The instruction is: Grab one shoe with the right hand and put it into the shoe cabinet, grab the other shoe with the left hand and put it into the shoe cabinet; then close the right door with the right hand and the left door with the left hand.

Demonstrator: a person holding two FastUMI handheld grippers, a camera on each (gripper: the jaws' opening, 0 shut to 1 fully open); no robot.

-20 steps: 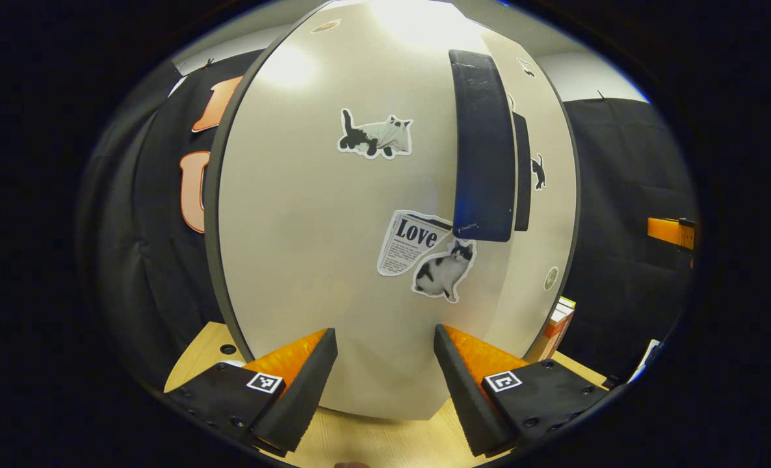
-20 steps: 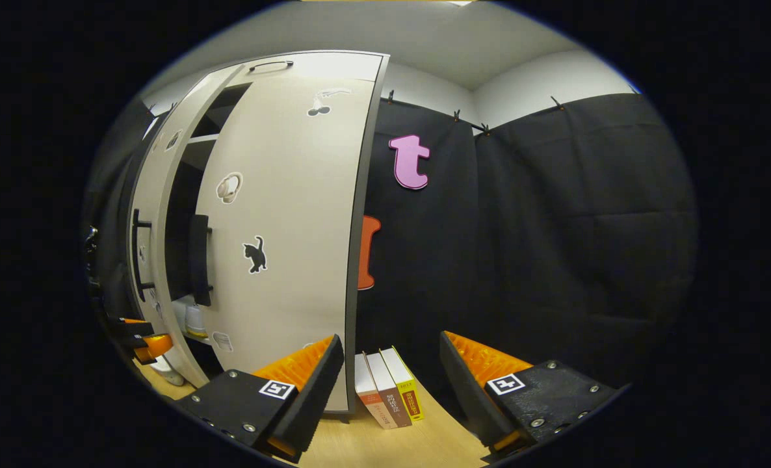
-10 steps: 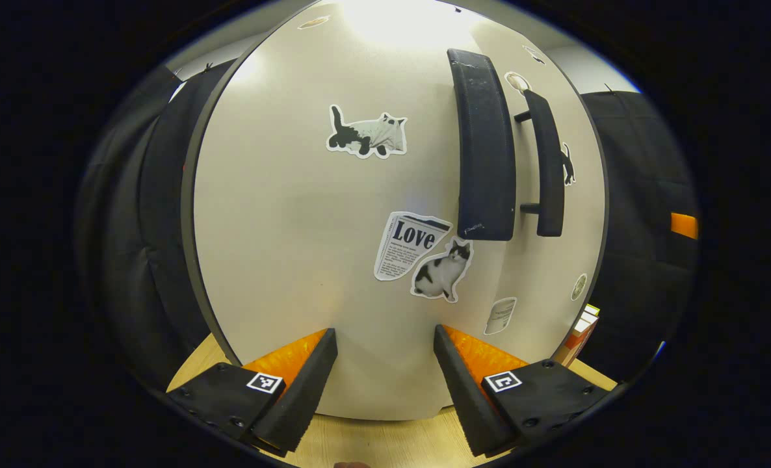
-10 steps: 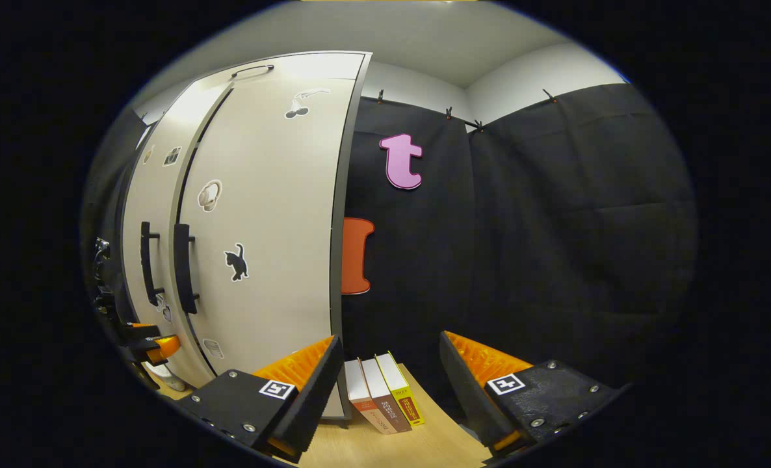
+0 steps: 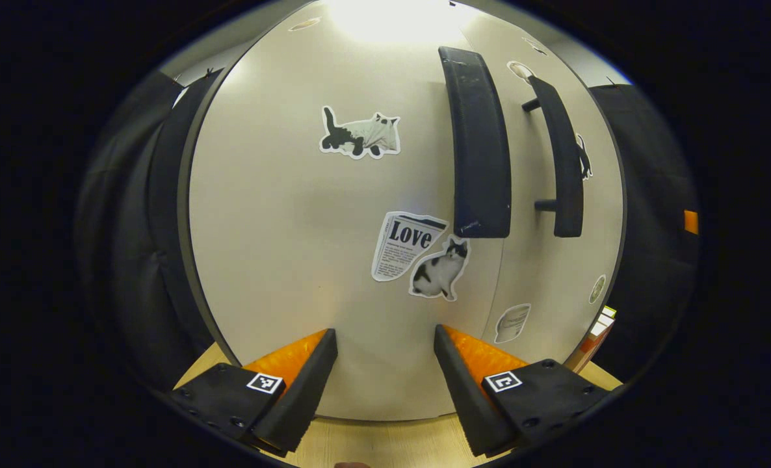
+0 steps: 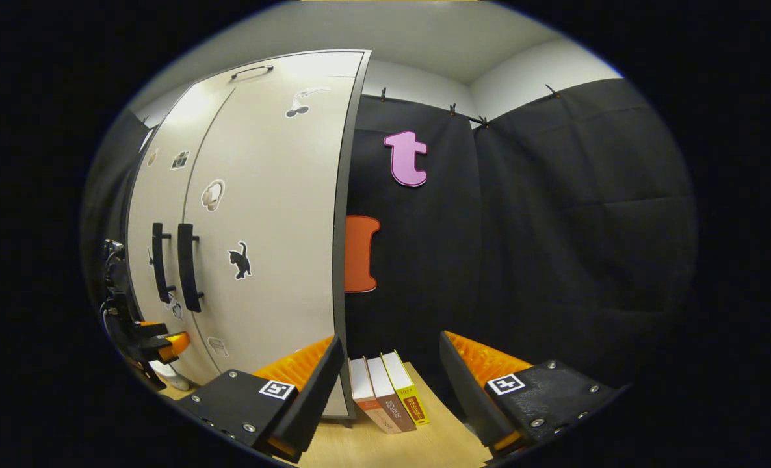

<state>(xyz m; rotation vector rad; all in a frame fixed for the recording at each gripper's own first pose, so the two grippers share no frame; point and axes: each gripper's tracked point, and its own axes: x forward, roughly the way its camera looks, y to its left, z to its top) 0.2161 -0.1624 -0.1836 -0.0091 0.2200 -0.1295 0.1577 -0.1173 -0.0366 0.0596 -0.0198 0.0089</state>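
The beige shoe cabinet (image 6: pixel 268 214) stands on the wooden table with both doors flat against its front. In the left gripper view the left door (image 5: pixel 307 247) with its cat stickers is close ahead, its black handle (image 5: pixel 476 143) beside the right door's handle (image 5: pixel 564 156). My left gripper (image 5: pixel 385 374) is open and empty, its fingertips close to the left door's lower part. My right gripper (image 6: pixel 392 383) is open and empty, off the cabinet's right side. The left gripper (image 6: pixel 158 344) also shows low at the cabinet's front in the right gripper view. No shoe is visible.
Three books (image 6: pixel 389 393) stand upright on the wooden table (image 6: pixel 437 442) beside the cabinet's right side, just ahead of my right gripper. Black cloth hangs behind and to the right. A small handle (image 6: pixel 252 69) sits on the cabinet's top.
The left door has swung shut against the cabinet, hiding the shelves and shoes inside; the two handles now stand side by side. The right gripper has stayed about where it was.
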